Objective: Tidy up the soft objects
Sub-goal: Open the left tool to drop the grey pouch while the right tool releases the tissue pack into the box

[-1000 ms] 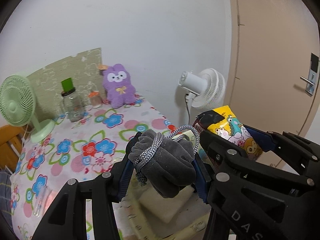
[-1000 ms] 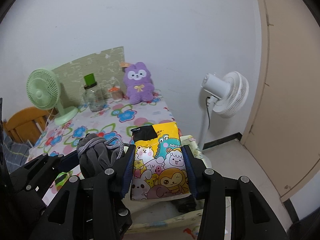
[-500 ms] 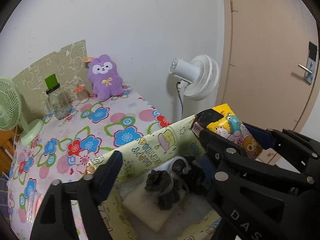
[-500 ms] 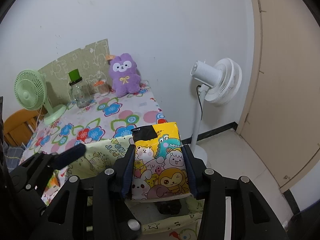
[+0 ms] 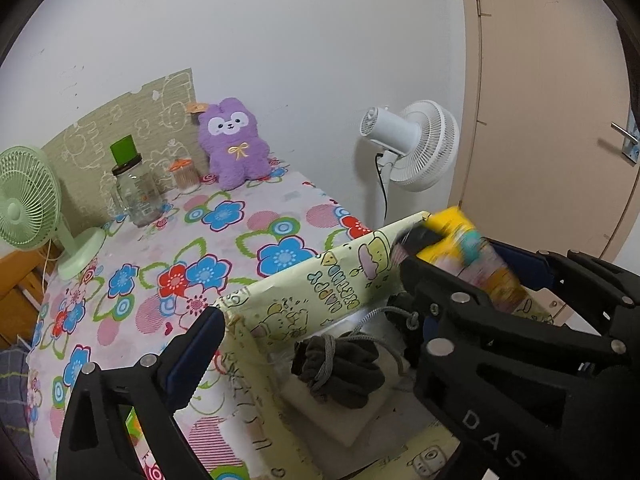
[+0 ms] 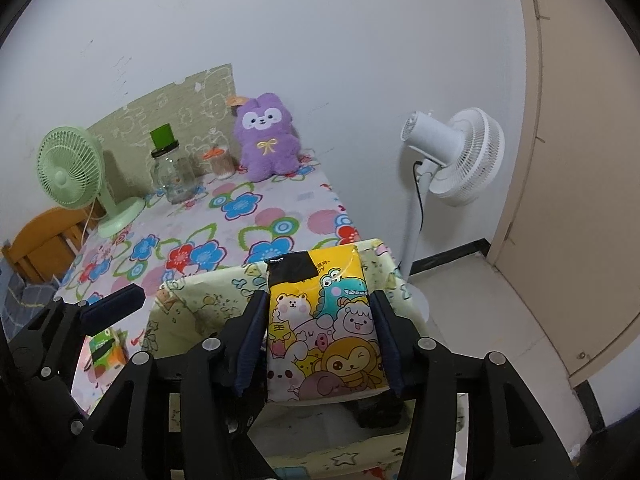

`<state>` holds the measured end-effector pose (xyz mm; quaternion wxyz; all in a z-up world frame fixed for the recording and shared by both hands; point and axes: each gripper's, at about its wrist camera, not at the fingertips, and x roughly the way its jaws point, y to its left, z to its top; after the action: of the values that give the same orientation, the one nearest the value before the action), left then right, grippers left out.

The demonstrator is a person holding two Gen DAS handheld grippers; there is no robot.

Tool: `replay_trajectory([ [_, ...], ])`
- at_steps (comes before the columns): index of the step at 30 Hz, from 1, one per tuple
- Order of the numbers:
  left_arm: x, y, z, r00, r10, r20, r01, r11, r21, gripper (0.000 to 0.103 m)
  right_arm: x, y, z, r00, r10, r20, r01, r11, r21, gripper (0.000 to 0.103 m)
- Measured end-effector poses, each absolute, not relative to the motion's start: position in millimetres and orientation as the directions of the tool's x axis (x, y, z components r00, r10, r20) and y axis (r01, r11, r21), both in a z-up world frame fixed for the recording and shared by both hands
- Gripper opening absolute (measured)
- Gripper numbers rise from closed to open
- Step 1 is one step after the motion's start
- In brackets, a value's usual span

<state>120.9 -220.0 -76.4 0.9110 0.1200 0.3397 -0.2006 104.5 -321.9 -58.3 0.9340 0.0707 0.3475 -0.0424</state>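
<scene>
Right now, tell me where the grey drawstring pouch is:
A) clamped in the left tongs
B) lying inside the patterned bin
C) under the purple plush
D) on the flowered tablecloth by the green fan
B: the grey drawstring pouch lies loose on the pale pad inside the patterned bin, with the left tongs spread wide around it.

Left gripper [image 5: 316,344] jaws stand wide, nothing between the pads. Below them: grey drawstring pouch [image 5: 340,364] on the storage box [image 5: 320,288] floor; box wall crosses ahead. Right gripper [image 6: 320,336] jaws: gap filled by cartoon tissue pack [image 6: 324,320]. Beyond the box wall, table [image 6: 240,216] centre lies bare; objects line its far edge.
</scene>
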Motion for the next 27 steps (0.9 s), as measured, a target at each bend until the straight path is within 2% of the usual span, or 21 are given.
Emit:
replay_trajectory([
  [4,118,-215,-75,0.692,-0.287,-0.662,0.448,0.891,0.081,0.102,103,-315,-56,0.762,-0.027,-0.647,0.120,0.988,0.101,0.076],
  [9,117,-209,-74,0.686,-0.295,-0.665,0.448,0.891,0.067,0.103,99,-307,-53,0.768,-0.040,-0.639,0.122,0.989,0.085,0.085],
  [27,95,-180,-64,0.693,-0.315,-0.649,0.441,0.897,0.036,0.103,77,-278,-39,0.768,-0.061,-0.638,0.124,0.991,0.054,0.088],
])
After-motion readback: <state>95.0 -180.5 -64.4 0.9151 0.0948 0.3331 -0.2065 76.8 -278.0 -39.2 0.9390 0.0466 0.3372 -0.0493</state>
